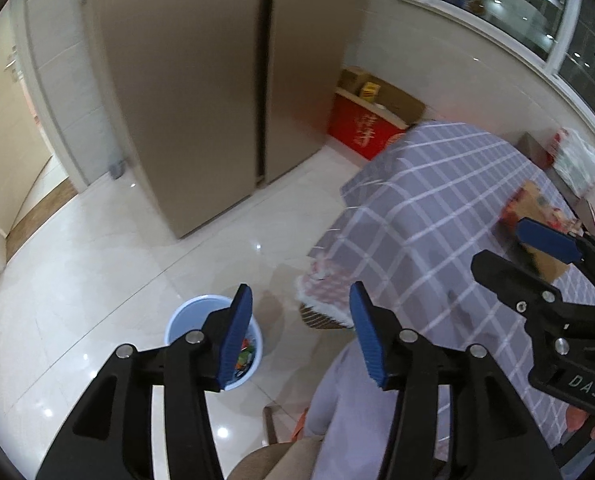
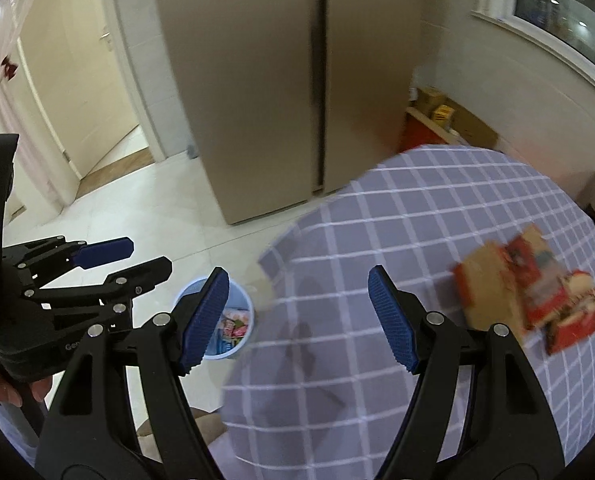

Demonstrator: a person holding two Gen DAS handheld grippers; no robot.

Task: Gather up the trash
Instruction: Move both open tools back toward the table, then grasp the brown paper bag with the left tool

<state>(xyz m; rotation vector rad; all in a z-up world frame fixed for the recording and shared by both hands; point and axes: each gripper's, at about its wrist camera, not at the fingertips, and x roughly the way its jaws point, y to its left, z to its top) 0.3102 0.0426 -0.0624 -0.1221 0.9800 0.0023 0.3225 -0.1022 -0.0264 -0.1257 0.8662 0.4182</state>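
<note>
The right claw [image 1: 537, 248] carries the letters "DAS" on its body; writing on the red box [image 1: 361, 130] is unreadable. Both the left claw [image 1: 299, 336] and right claw stand apart, gripping nothing. Blurred red-and-brown wrappers [image 2: 525, 292] lie flat on the checked tablecloth [image 2: 397, 220]; more trash fills the blue bin [image 1: 253, 354] on the floor

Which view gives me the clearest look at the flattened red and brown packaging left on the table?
Right wrist view: the packaging lies in full sight on the checked cloth, though blurred. In the left wrist view the right tongs cover most of it.
</note>
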